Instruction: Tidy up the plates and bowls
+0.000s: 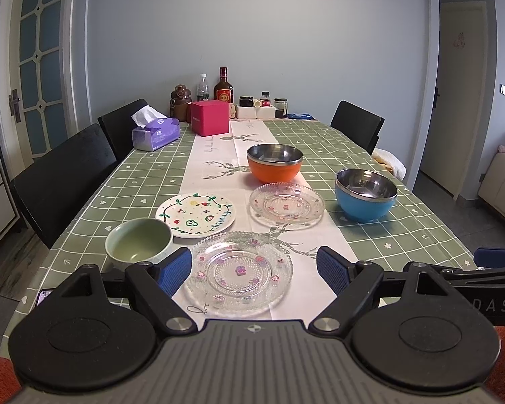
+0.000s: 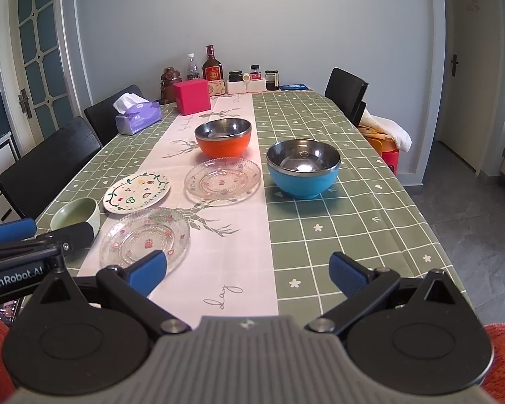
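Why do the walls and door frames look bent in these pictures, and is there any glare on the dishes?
Both views are fisheye: in the left wrist view the glass-paned door bows outward, and so does the doorway in the right wrist view. Glare: a bright spot sits inside the blue bowl in the right wrist view; in the left wrist view the orange bowl shows softer reflections on its steel lining. Both pictures are sharp.

Before you, six dishes sit apart and upright: a pale green ceramic bowl (image 1: 138, 242), a white fruit-painted plate (image 1: 196, 214), two clear glass plates with pink flowers (image 1: 239, 272) (image 1: 287, 204), an orange steel-lined bowl (image 1: 274, 162) and a blue steel-lined bowl (image 1: 366, 194).
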The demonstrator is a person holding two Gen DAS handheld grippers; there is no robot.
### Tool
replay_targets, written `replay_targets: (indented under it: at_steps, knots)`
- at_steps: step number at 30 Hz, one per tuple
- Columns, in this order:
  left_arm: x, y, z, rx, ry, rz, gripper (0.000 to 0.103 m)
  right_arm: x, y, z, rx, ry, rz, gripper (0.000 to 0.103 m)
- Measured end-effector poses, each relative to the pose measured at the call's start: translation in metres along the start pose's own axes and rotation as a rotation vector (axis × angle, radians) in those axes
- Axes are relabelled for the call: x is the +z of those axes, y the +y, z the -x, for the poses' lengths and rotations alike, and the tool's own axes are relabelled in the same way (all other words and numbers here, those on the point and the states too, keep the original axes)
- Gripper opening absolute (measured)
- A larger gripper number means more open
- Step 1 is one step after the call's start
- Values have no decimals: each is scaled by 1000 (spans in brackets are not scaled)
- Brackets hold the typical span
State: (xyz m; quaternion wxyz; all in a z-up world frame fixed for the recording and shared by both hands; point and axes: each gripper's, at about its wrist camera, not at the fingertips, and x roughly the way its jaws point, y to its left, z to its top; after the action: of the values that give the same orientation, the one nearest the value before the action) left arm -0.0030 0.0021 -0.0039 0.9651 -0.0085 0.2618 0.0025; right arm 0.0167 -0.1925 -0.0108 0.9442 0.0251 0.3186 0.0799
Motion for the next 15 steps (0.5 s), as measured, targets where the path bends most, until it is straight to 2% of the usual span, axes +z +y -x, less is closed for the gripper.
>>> replay_targets:
  at_steps: [15]
  knots:
    - [0,-2,-1,0,3,0,98,0,1,0,7,0,2,100]
